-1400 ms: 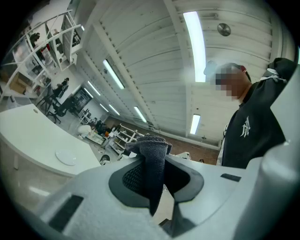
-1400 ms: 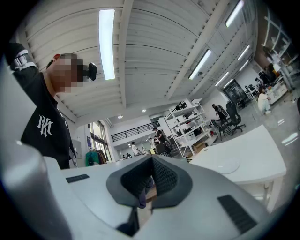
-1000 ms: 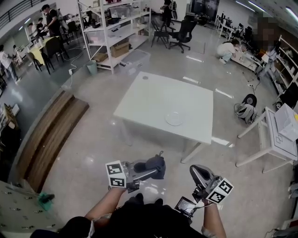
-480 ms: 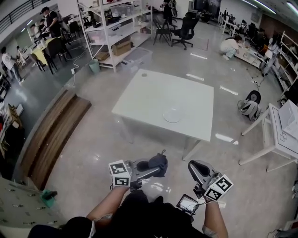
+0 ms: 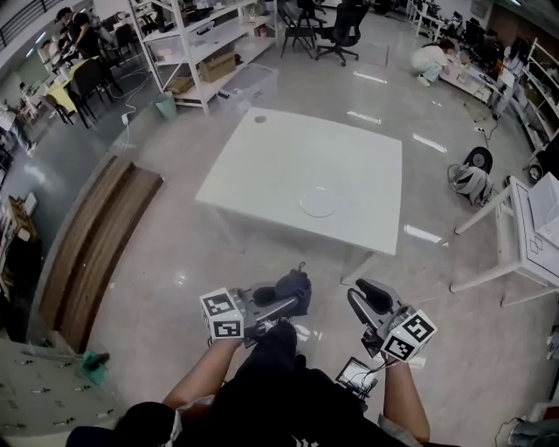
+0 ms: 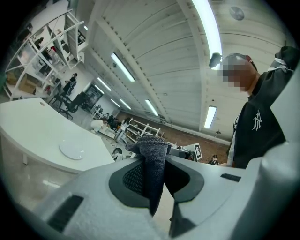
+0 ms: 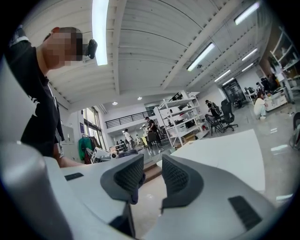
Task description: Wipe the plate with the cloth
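Note:
A clear round plate [image 5: 318, 202] lies on the white table [image 5: 262, 166], some way ahead of both grippers. My left gripper [image 5: 295, 295] is held low over the floor, shut on a dark grey cloth [image 5: 293, 285]. In the left gripper view the cloth [image 6: 153, 152] hangs folded between the jaws of the left gripper [image 6: 152, 166], with the plate [image 6: 72, 150] far off on the table [image 6: 28, 124]. My right gripper [image 5: 365, 299] is beside it, level with it. In the right gripper view the right gripper [image 7: 152, 176] shows a narrow gap with nothing in it.
White shelving [image 5: 205, 44] and office chairs [image 5: 345, 22] stand beyond the table. A wooden platform [image 5: 92, 240] runs along the left. A second white table [image 5: 524, 236] and a backpack [image 5: 472, 179] are on the right. A person crouches at the far right [image 5: 430, 58].
The table and plate have come nearer and lower in the head view as I moved forward. Both grippers keep their pose; the left still holds the cloth.

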Tool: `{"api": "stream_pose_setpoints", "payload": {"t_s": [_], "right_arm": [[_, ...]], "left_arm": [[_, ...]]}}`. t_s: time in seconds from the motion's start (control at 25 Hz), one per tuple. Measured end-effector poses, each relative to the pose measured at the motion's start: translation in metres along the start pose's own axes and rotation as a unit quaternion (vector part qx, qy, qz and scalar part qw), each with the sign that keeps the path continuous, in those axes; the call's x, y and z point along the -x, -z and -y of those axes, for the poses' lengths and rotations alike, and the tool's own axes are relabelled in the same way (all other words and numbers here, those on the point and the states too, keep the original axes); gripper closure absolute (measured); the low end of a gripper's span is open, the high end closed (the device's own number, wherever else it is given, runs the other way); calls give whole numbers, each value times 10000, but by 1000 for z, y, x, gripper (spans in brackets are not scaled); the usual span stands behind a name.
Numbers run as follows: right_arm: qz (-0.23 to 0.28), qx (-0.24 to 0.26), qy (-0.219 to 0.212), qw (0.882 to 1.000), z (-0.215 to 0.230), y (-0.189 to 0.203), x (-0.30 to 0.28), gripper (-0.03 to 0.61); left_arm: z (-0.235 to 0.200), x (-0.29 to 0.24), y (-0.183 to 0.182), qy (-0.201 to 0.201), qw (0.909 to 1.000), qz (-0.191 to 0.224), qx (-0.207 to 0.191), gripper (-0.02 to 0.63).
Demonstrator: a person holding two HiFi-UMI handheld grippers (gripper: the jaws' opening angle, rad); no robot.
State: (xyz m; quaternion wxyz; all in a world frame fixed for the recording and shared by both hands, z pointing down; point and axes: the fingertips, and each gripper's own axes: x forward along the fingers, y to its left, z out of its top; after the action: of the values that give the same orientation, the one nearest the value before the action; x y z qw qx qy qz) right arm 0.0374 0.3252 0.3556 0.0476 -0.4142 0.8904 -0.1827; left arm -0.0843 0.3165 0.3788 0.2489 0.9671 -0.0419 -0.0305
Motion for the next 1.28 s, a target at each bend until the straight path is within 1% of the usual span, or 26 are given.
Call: {"api": "stream_pose_setpoints", "payload": {"t_s": [0.16,0.28,0.36,0.52,0.68,0.76,0.88,0.96,1.12,1.28], "right_arm": [[-207,-105,56,9997,38,1,-30,482],[-450,-221,147,9986,75,0,-62,482],[-665,-214,248,9972,98,0,-87,482],[-1060,-132,449,9933,141,-3,-130,483],[-1205,-343,529,9907,181,-5,-157,482],[-1288,-619,551,9882,206,0,-166,482],[-1518,-1048,595,9810,252,15,-176,476],[-1690,-1271,582,9756,284,26,-184,476],[-2055,-1838,349,9606,342,50,-203,475],[-2447,-2139,200,9455,391,70,-220,474]], "left_arm": [[-54,-15,-10,-60,9998,-22,171,552],[-99,-30,-18,-55,9997,-156,196,552],[-129,-36,-23,-60,9994,-244,241,552],[-181,-46,-43,-47,9987,-293,416,552],[-220,-63,-52,-12,9973,-519,511,552],[-238,-75,-51,-21,9963,-596,621,552],[-266,-95,-49,-77,9949,-674,748,552],[-288,-108,-48,-182,9940,-712,810,552],[-333,-139,-45,-476,9911,-726,1012,552],[-367,-170,-38,-772,9864,-765,1230,552]]}}
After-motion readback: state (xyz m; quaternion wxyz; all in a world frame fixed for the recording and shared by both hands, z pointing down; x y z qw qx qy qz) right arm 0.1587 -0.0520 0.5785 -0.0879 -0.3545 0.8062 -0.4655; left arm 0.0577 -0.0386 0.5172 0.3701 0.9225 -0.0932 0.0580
